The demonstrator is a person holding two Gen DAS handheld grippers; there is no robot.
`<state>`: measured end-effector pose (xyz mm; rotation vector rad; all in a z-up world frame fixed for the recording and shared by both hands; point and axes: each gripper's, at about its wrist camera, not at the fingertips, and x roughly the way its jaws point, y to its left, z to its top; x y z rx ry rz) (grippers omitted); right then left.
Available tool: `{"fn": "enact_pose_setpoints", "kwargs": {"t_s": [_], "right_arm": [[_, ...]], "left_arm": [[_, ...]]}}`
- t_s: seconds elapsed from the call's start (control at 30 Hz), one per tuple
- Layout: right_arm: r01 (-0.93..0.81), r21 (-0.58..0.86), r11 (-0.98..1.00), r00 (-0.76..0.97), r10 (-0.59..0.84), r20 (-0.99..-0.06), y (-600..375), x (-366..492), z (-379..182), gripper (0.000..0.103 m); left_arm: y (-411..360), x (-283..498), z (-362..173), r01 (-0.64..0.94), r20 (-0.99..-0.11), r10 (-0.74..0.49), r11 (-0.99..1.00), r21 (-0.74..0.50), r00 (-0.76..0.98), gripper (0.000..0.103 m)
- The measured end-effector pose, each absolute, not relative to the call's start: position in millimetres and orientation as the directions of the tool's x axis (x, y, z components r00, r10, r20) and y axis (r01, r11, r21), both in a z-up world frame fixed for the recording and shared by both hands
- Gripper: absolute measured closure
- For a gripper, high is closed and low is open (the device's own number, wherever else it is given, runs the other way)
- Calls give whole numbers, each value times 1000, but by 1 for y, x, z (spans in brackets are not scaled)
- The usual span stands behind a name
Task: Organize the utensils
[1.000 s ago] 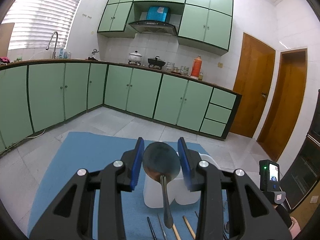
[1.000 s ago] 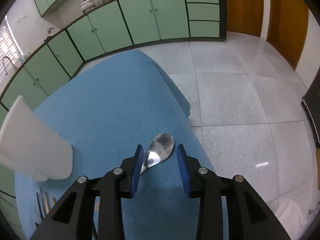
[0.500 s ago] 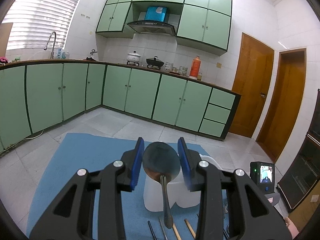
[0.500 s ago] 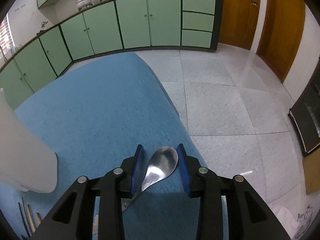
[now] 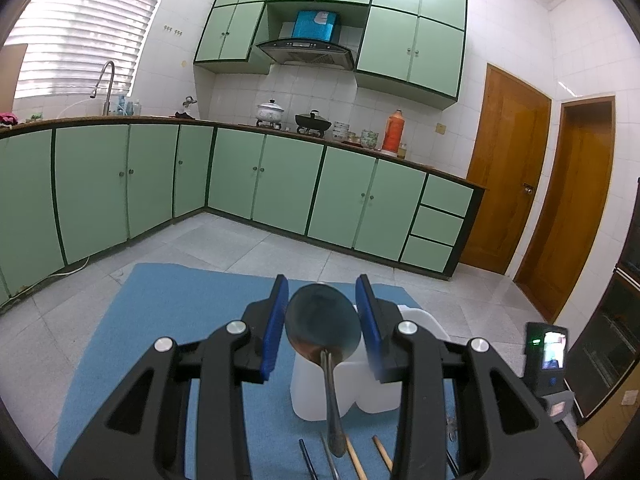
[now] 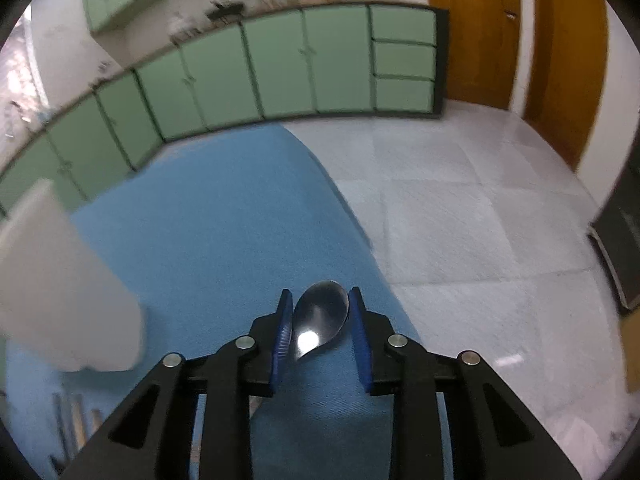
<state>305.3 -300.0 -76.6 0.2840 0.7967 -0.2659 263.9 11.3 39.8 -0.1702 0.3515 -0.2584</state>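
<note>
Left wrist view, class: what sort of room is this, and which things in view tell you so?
Most likely a home kitchen: green cabinets under a long counter, pots beneath an extractor hood, and a sink tap by the window.

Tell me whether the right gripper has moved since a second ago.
Yes. The right gripper has closed on the spoon and tilted up: the green cabinets and white holder sit lower in view.

A dark metal ladle (image 5: 322, 322) hangs bowl-up above the white holder (image 5: 372, 392) near the worktop's far right corner, while a shiny spoon (image 6: 320, 316) hovers over its right edge.
</note>
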Motion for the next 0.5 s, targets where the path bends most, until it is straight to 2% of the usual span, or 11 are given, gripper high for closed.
{"fn": "enact_pose_setpoints", "kwargs": {"t_s": [0.3,0.5], "right_arm": [[205,176,963,841,-82,-535,-294,259,-7,77],[133,134,982,893,-60,-447,-281,247,28,77]], "left_arm": [[5,257,48,220,-298,-274,954,-202,915,69],[1,256,58,224,-278,-272,955,-193,921,69]]}}
